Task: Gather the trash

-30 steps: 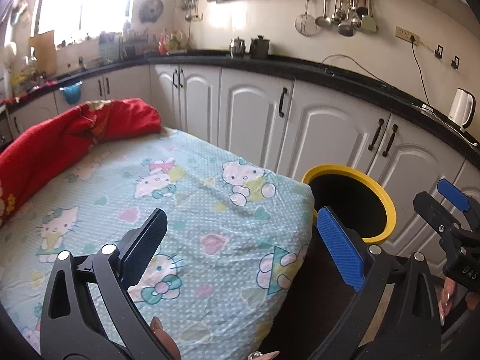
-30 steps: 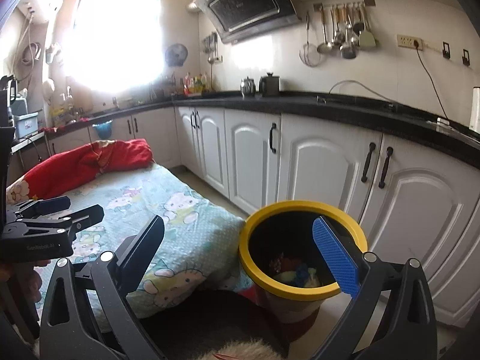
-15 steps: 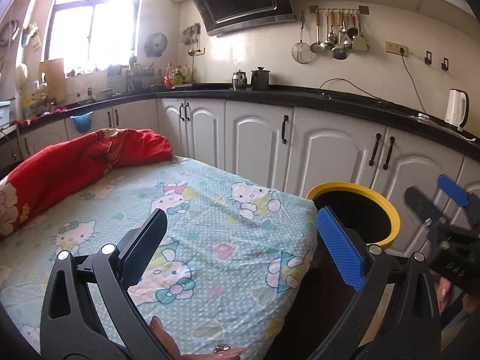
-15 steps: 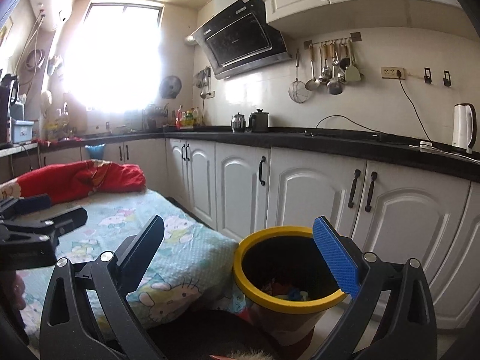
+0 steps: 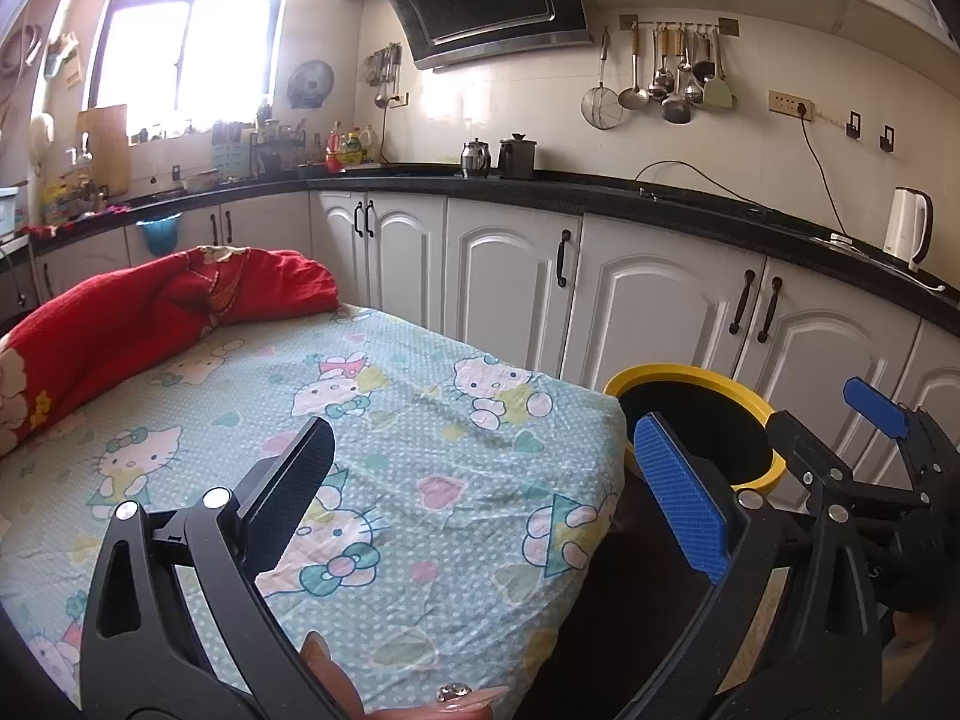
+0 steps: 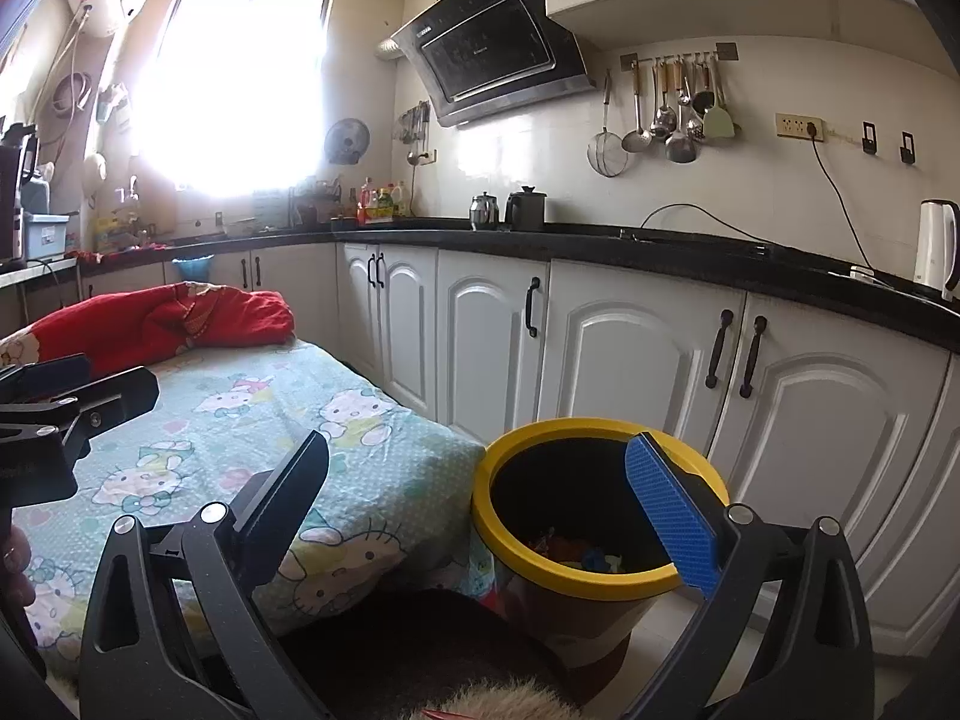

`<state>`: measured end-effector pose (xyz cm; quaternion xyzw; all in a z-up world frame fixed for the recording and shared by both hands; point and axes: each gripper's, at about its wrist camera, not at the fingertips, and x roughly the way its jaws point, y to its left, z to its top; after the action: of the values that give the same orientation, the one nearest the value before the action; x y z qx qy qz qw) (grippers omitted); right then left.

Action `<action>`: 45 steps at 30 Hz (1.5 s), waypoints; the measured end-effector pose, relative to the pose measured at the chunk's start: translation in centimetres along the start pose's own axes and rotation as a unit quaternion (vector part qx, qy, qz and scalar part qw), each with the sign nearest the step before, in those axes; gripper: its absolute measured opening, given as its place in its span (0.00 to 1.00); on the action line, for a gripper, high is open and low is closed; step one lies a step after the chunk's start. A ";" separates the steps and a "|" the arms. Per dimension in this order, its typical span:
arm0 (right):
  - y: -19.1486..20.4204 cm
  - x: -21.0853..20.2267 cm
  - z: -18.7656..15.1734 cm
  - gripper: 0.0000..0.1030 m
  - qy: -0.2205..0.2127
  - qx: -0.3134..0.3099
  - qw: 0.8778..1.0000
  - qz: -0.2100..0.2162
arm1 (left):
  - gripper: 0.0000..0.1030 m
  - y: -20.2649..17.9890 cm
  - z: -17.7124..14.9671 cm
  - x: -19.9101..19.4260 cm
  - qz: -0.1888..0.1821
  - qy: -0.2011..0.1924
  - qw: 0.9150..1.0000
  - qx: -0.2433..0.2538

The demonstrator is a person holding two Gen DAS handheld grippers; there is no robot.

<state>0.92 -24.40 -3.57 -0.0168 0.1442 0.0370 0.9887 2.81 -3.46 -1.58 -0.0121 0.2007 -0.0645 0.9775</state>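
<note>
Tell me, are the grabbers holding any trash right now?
No. The left gripper and the right gripper are both open, with nothing between their fingers. Trash lies inside the bin.

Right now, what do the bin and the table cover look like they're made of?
Bin: probably plastic, with a smooth matte yellow rim and dark inside. Table cover: thin printed fabric, likely cotton, matte; it creases and drapes softly over the edge.

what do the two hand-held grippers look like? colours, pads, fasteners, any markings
Both match: black plastic frames with triangular cut-outs and silver round fasteners. On each, the left hand-held gripper and the right hand-held gripper, one finger has a black pad and the other a blue textured pad. White lettering on the body is too blurred to read. No cables or sleeves show.
</note>
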 end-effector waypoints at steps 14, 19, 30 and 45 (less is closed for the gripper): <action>-0.2 0.0 0.0 0.94 -0.001 0.003 1.000 -0.002 | 0.89 0.3 0.1 0.0 0.002 0.000 1.000 -0.003; -0.2 0.0 0.0 0.94 -0.001 0.004 1.000 -0.002 | 0.89 0.3 0.0 0.0 0.002 0.000 1.000 -0.003; -0.2 0.0 0.0 0.94 -0.001 0.004 1.000 -0.003 | 0.89 0.3 0.0 0.0 0.001 -0.001 1.000 -0.002; -0.1 -0.1 -0.1 0.94 0.000 0.005 1.000 -0.005 | 0.89 0.2 0.2 -0.1 -0.002 0.002 1.000 -0.004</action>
<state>0.77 -24.55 -3.67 -0.0122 0.1440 0.0310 0.9890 2.78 -3.24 -1.40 -0.0166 0.2025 -0.0658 0.9769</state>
